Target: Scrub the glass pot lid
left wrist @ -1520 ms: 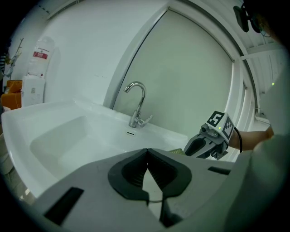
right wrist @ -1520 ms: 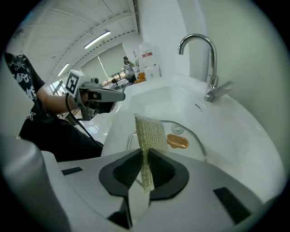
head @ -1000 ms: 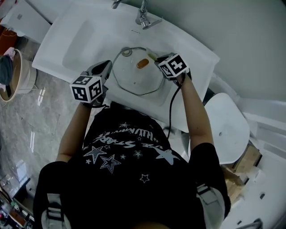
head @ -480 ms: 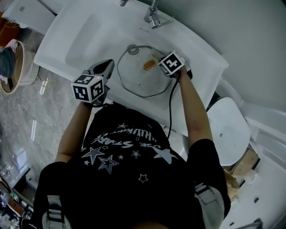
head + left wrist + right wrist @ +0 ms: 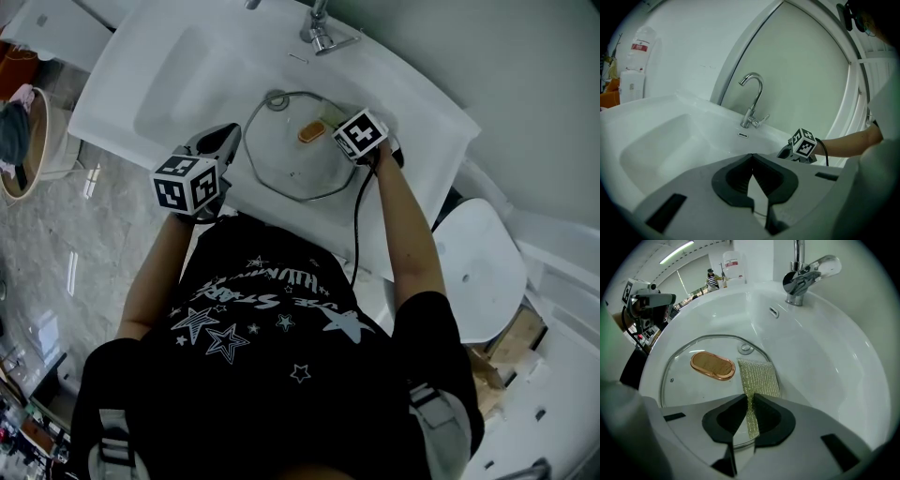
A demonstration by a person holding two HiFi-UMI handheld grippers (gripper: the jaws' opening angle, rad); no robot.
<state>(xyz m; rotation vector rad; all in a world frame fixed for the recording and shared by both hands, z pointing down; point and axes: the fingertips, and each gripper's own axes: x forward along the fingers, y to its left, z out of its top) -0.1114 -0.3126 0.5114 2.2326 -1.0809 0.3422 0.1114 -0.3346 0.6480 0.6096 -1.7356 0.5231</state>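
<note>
A round glass pot lid with an oval copper knob lies flat in the white sink basin. The right gripper view shows the lid, its knob and a yellow-green mesh scouring pad. My right gripper is shut on the pad's near edge and presses it on the lid's right part, beside the knob. In the head view that right gripper sits at the lid's far right. My left gripper hovers at the lid's near-left rim; its jaws are shut and hold nothing.
A chrome faucet stands at the back of the sink, with the drain just past the lid. A white round seat is to the right, a basket on the floor to the left. A white bottle stands on the counter's far left.
The right gripper has slid the pad a little across the lid's far right side near the knob. The left gripper has stayed by the near-left rim.
</note>
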